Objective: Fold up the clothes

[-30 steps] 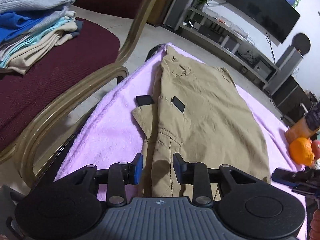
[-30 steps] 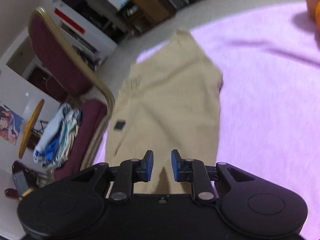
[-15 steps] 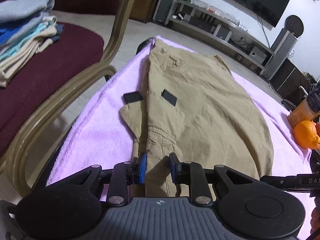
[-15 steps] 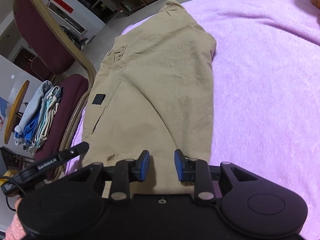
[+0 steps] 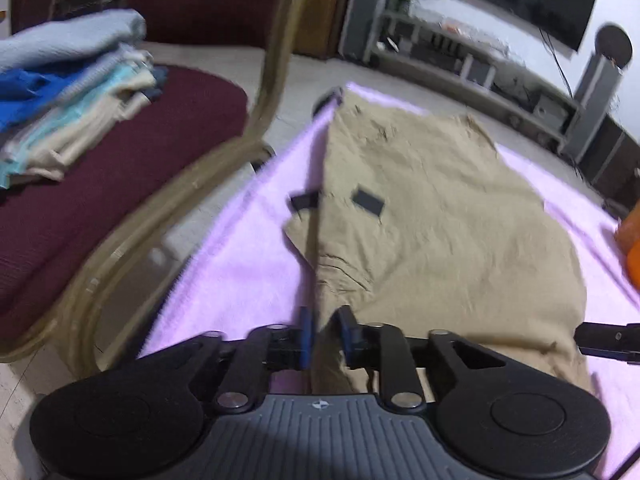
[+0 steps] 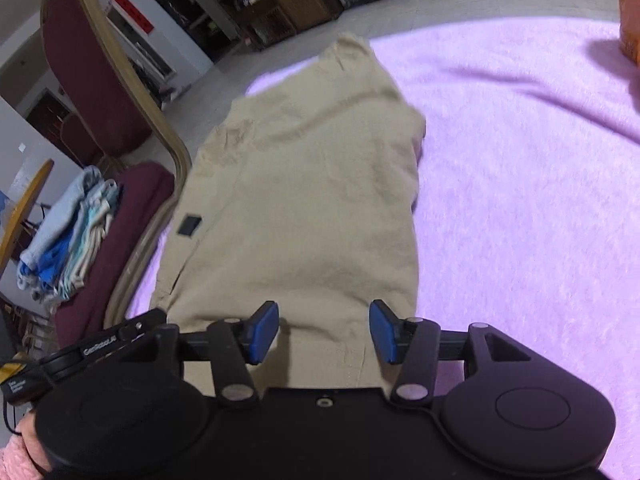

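2 grippers meet limp, light khaki shorts (image 6: 304, 208): left gripper (image 5: 323, 334) pinching the near hem, right gripper (image 6: 324, 330) spread wide.

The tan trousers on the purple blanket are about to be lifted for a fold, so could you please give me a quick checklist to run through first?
1. Left gripper closed on the trousers: ok, cloth sits between its narrow fingers.
2. Right gripper closed on the near edge: not ok, its fingers stand wide apart over the cloth.
3. Trousers flat on the blanket: ok, lightly wrinkled.
4. Side flap tucked in: not ok, it sticks out left.
5. Orange things clear of the cloth: ok.
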The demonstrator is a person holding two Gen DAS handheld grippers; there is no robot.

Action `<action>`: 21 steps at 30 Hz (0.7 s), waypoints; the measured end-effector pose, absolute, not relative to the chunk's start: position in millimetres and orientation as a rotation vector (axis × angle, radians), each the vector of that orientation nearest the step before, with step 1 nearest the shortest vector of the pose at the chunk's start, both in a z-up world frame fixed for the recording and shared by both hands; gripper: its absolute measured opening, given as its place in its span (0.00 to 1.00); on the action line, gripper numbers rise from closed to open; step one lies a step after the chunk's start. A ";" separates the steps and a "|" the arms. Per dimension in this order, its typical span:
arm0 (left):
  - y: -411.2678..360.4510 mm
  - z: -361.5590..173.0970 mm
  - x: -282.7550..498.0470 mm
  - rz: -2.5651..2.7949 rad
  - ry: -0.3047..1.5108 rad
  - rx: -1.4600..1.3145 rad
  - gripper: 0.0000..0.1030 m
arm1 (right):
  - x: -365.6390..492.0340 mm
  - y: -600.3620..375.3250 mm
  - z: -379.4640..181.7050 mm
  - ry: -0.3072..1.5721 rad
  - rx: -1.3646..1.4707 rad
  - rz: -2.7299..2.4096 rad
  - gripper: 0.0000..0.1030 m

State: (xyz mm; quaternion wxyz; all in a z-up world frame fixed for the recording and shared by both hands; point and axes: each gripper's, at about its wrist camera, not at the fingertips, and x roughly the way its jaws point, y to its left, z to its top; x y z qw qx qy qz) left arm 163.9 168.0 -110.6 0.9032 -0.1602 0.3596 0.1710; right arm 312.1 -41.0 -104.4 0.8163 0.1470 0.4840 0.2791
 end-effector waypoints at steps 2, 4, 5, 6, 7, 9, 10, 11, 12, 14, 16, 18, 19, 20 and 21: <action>167.1 -100.5 160.3 0.337 0.690 -0.333 0.17 | 313.8 -44.5 -94.8 0.977 0.326 0.607 0.44; 155.9 -96.9 171.0 0.250 0.697 -0.281 0.16 | 316.4 -47.3 -86.5 0.929 0.341 0.624 0.29; 148.4 -97.7 178.9 0.187 0.719 -0.248 0.16 | 322.7 -44.2 -89.5 0.949 0.368 0.660 0.29; 140.2 -100.3 188.0 0.112 0.751 -0.214 0.16 | 329.4 -40.2 -93.9 0.976 0.396 0.703 0.29; 132.0 -104.0 196.7 0.042 0.780 -0.182 0.16 | 337.9 -31.6 -105.8 1.045 0.434 0.778 0.29; 117.4 -113.8 212.9 -0.084 0.823 -0.120 0.15 | 354.4 -14.2 -129.6 1.178 0.502 0.922 0.29; 113.8 -119.0 221.7 -0.113 0.832 -0.088 0.17 | 360.9 -4.8 -141.3 1.227 0.493 0.951 0.29; 111.7 -124.1 231.2 -0.119 0.838 -0.056 0.19 | 368.3 2.6 -151.4 1.265 0.488 0.972 0.29; 112.3 -127.9 240.5 -0.121 0.830 -0.034 0.23 | 380.3 -1.0 -152.9 1.245 0.507 0.956 0.21; 125.2 -127.9 264.1 -0.091 0.803 -0.051 0.22 | 404.2 -8.1 -156.1 1.204 0.544 0.922 0.20; 146.4 -128.3 290.0 -0.040 0.780 -0.103 0.19 | 428.2 -15.2 -159.2 1.163 0.581 0.889 0.20; 168.5 -130.9 314.1 -0.005 0.756 -0.167 0.13 | 453.5 -27.2 -162.0 1.121 0.643 0.847 0.20; 176.4 -131.8 324.3 0.026 0.741 -0.180 0.13 | 464.3 -32.6 -163.1 1.098 0.667 0.831 0.16; 182.4 -132.6 333.2 0.062 0.724 -0.177 0.13 | 474.4 -37.2 -164.1 1.072 0.684 0.813 0.14; 187.9 -133.5 341.3 0.101 0.708 -0.167 0.14 | 480.4 -38.0 -163.6 1.037 0.666 0.786 0.10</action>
